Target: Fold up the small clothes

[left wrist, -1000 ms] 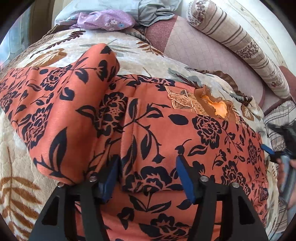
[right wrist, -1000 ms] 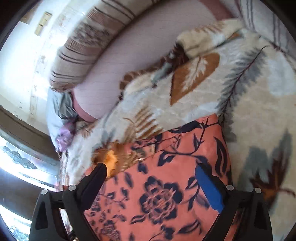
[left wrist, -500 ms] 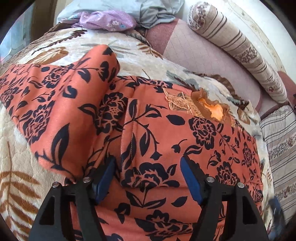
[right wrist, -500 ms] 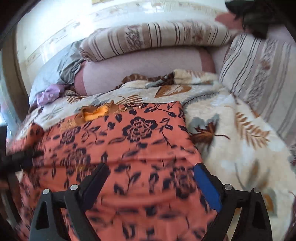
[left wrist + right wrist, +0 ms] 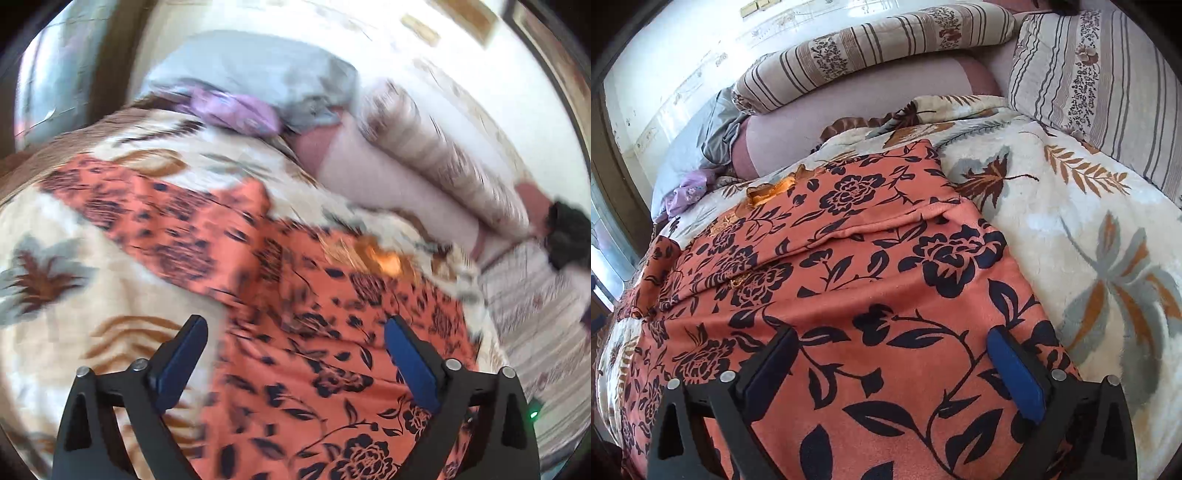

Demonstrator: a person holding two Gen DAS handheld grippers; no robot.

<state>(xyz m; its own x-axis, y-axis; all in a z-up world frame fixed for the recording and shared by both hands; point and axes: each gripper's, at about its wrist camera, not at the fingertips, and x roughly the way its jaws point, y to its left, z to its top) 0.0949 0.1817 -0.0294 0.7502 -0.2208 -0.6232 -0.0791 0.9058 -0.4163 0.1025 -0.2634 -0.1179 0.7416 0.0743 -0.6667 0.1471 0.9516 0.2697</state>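
Both the left gripper (image 5: 293, 354) and right gripper (image 5: 892, 363) are opening wide, nothing gripped; the orange dress (image 5: 871, 266) is spread beneath the jaws for folding

A soft, matt orange cloth garment (image 5: 871, 266) printed with dark flowers lies over a plush, fleecy blanket (image 5: 1071, 229) with a leaf pattern, its pile thick and slightly rough. At the garment's neck, a patch of orange lining (image 5: 775, 190) has a faint sheen. Behind, a striped woven bolster (image 5: 871, 48) and a striped pillow (image 5: 1108, 81) look smooth and dull, beside a mauve quilted bedsheet (image 5: 849, 103). The right tool (image 5: 892, 373) and the left tool (image 5: 295, 365) are matt black plastic with blue rubbery pads (image 5: 1015, 373) and small shiny metal screws (image 5: 1059, 375). A crumpled grey cloth (image 5: 713, 136) appears thin and smooth.
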